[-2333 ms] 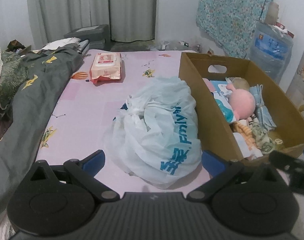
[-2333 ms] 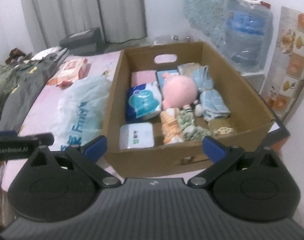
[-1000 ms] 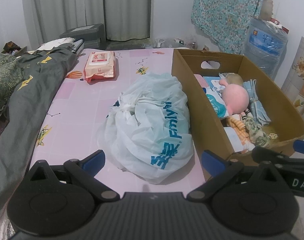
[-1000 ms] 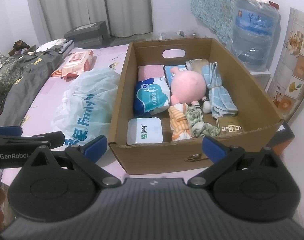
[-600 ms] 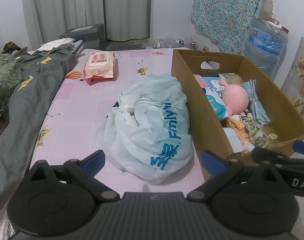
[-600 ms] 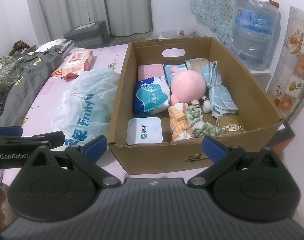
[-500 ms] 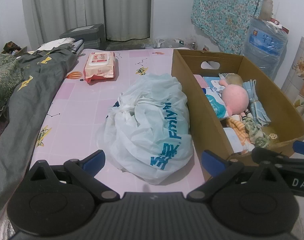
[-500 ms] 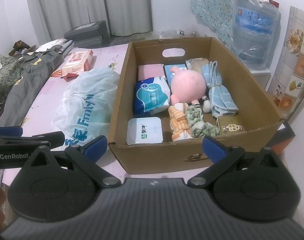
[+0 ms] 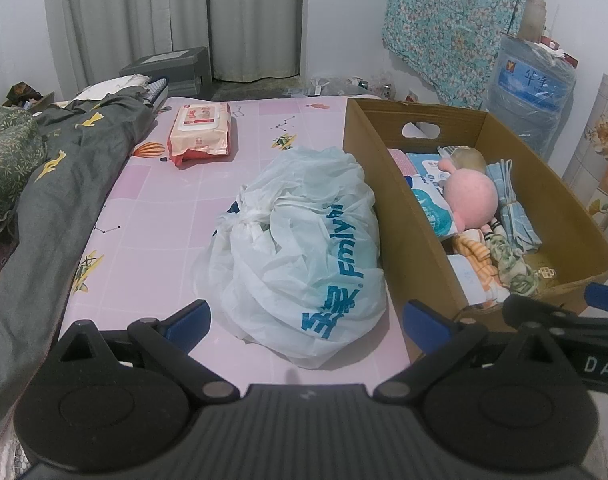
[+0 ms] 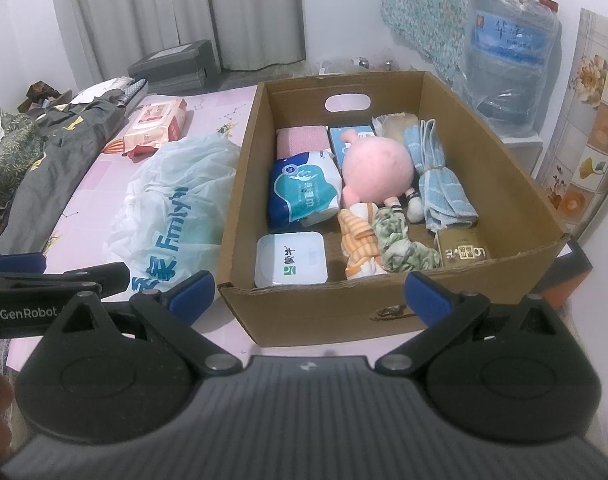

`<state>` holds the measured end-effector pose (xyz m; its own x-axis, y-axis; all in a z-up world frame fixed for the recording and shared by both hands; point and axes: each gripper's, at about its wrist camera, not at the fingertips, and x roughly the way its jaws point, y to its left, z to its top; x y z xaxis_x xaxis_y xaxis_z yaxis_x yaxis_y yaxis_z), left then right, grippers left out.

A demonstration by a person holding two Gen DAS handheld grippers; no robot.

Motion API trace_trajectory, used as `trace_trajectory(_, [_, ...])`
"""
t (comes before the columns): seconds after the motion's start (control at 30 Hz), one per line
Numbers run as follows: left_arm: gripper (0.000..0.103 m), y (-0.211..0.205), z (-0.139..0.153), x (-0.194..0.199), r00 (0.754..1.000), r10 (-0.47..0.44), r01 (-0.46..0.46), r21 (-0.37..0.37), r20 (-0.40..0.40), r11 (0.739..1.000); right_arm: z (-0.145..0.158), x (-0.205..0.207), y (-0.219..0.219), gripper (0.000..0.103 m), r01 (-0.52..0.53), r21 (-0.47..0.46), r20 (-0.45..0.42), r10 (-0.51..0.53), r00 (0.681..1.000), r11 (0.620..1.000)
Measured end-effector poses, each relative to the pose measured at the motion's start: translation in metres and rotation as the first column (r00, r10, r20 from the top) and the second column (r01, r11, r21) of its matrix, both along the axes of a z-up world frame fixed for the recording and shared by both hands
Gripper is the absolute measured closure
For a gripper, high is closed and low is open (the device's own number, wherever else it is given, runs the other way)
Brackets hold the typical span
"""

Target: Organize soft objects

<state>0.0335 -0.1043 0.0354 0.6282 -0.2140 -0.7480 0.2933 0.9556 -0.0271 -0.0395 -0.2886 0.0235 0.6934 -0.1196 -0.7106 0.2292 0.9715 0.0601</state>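
A cardboard box (image 10: 484, 144) (image 9: 400, 216) stands on the pink bed sheet and holds a pink plush doll (image 10: 378, 170) (image 9: 470, 198), a blue tissue pack (image 10: 304, 192), a rolled blue towel (image 10: 442, 184), a white wipes tub (image 10: 292, 258) and striped and floral cloths (image 10: 384, 246). A white plastic bag with blue lettering (image 9: 304, 240) (image 10: 176, 216) lies left of the box. My left gripper (image 9: 306, 316) is open, just short of the bag. My right gripper (image 10: 310, 290) is open in front of the box's near wall. Neither holds anything.
A pink wipes pack (image 9: 200, 132) lies farther back on the bed. A dark grey blanket (image 9: 44, 200) covers the left side. A water jug (image 10: 508, 68) and floral cloth (image 9: 448, 20) stand at the right wall. Grey curtains (image 9: 176, 16) hang behind.
Both grippers pulled back a little from the bag and box since 2.3 s ago, then held still. Nothing on the bed moved.
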Motion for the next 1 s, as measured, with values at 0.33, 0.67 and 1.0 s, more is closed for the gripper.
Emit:
trace_trajectory(0.33, [0.001, 0.000, 0.000, 0.000, 1.000, -0.001, 0.001, 0.001, -0.005, 1.000, -0.003, 0.000, 0.001, 0.001, 0.002, 0.004, -0.006, -0.002, 1.000, 1.000])
trace_trajectory(0.67, [0.001, -0.006, -0.004, 0.001, 1.000, -0.008, 0.008, 0.007, -0.010, 1.000, -0.006, -0.002, -0.001, 0.001, 0.005, 0.011, -0.012, -0.005, 1.000, 1.000])
trace_trajectory(1.0, [0.000, -0.020, -0.010, 0.002, 0.999, -0.029, 0.029, 0.020, -0.024, 0.999, -0.009, -0.003, -0.015, 0.001, 0.022, 0.025, -0.025, -0.021, 0.999, 0.999])
